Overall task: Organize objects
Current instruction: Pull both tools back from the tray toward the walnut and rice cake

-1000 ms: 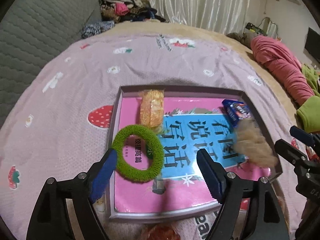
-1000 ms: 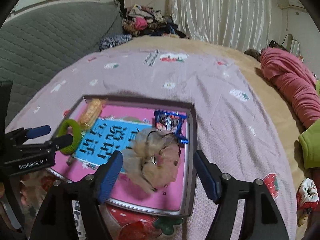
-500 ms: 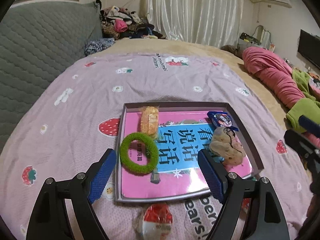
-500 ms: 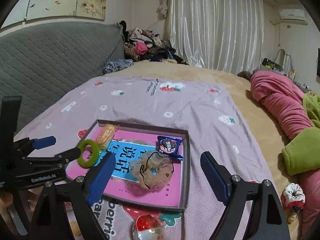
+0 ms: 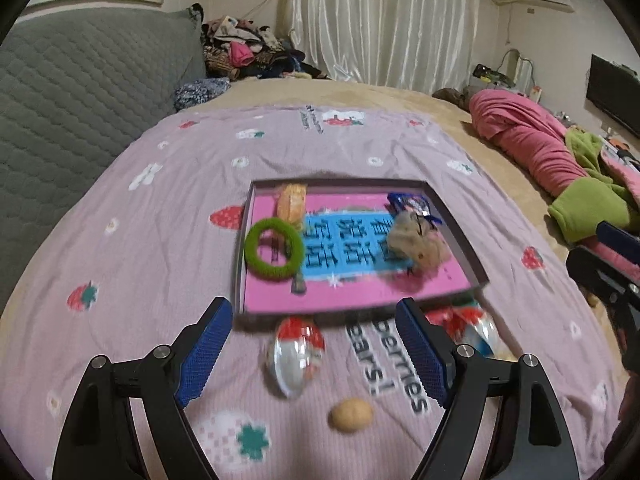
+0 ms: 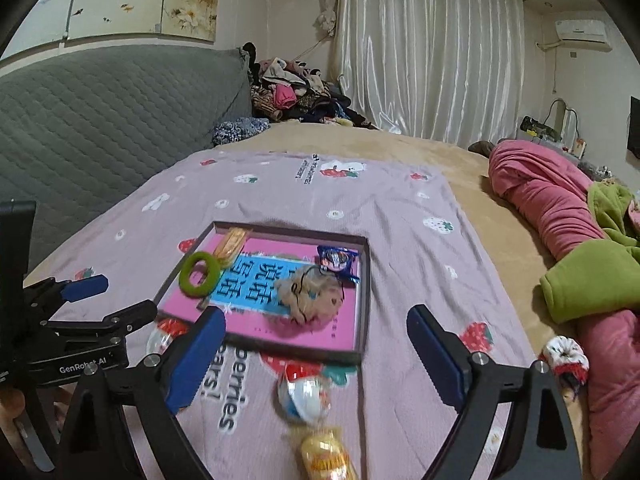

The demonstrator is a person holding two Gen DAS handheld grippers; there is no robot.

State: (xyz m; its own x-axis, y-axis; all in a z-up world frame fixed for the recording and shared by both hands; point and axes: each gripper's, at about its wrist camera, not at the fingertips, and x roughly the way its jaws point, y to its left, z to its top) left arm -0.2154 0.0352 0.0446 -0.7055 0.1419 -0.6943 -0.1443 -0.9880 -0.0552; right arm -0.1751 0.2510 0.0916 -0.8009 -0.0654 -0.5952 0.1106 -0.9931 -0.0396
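Note:
A shallow dark-rimmed tray (image 5: 460,240) lies on the lilac strawberry blanket, with a pink and blue book as its floor. In it rest a green ring scrunchie (image 5: 274,254), an orange snack (image 5: 292,202), a blue packet (image 5: 412,202) and a beige scrunchie (image 5: 418,240). My left gripper (image 5: 312,312) hangs open in front of the tray's near edge, holding nothing. My right gripper (image 6: 316,318) is also back from the tray (image 6: 364,304). Its jaws are opening and empty, and the beige scrunchie (image 6: 312,296) lies free beyond them.
On the blanket before the tray sit a clear red-topped capsule (image 5: 296,354), a second capsule (image 5: 474,328) and a small tan egg shape (image 5: 351,414). A yellow snack pack (image 6: 326,454) lies nearest. A red-white scrunchie (image 6: 564,356) and pink and green bedding are at the right.
Both grippers have drawn back and up from the tray. The beige scrunchie, between the right fingers a second ago, now lies in the tray. The right jaws have widened.

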